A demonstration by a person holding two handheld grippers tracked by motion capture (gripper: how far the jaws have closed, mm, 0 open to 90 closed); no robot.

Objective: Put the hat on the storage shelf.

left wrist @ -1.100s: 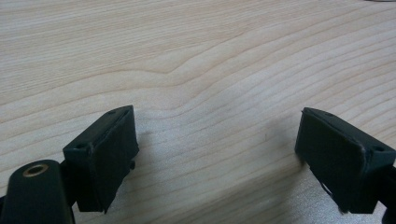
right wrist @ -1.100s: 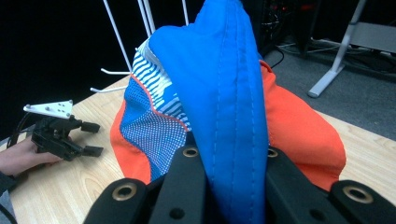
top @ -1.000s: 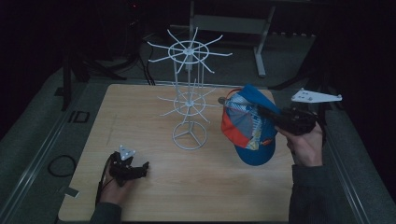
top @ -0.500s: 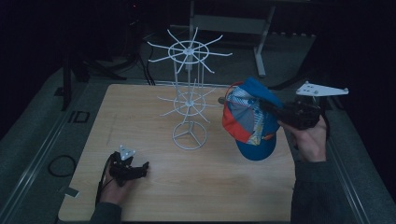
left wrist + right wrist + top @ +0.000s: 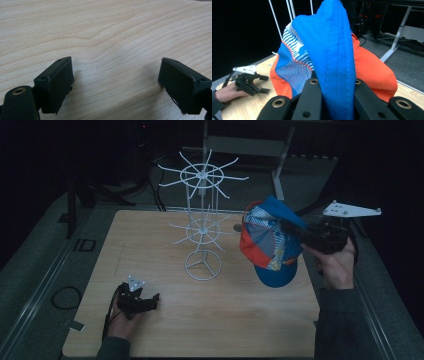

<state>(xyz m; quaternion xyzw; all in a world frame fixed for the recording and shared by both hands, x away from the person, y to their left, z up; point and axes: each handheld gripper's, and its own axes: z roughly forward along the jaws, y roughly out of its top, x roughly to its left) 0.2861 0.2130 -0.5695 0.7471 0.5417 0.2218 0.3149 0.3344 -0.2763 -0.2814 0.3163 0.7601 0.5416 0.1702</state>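
Note:
A blue, orange and patterned cap (image 5: 270,245) hangs above the table's right side, brim down. My right gripper (image 5: 296,233) is shut on the cap's blue cloth (image 5: 332,50), and its two jaws (image 5: 334,85) pinch a fold of it. The cap hangs just right of a white wire stand (image 5: 202,225) with two rings of spokes, and does not touch it. My left gripper (image 5: 152,301) rests low on the table's front left, open, with bare wood (image 5: 112,32) between its jaws (image 5: 116,82). It also appears far off in the right gripper view (image 5: 262,83).
The wooden table (image 5: 225,320) carries the stand on a round wire base (image 5: 202,265) near its middle. Thin white rods of the stand (image 5: 279,25) rise behind the cap. A desk frame (image 5: 280,165) stands on the dark floor beyond the table.
My right gripper has risen slightly with the cap, and its grey plate has shifted up and to the right. The left gripper has stayed where it was.

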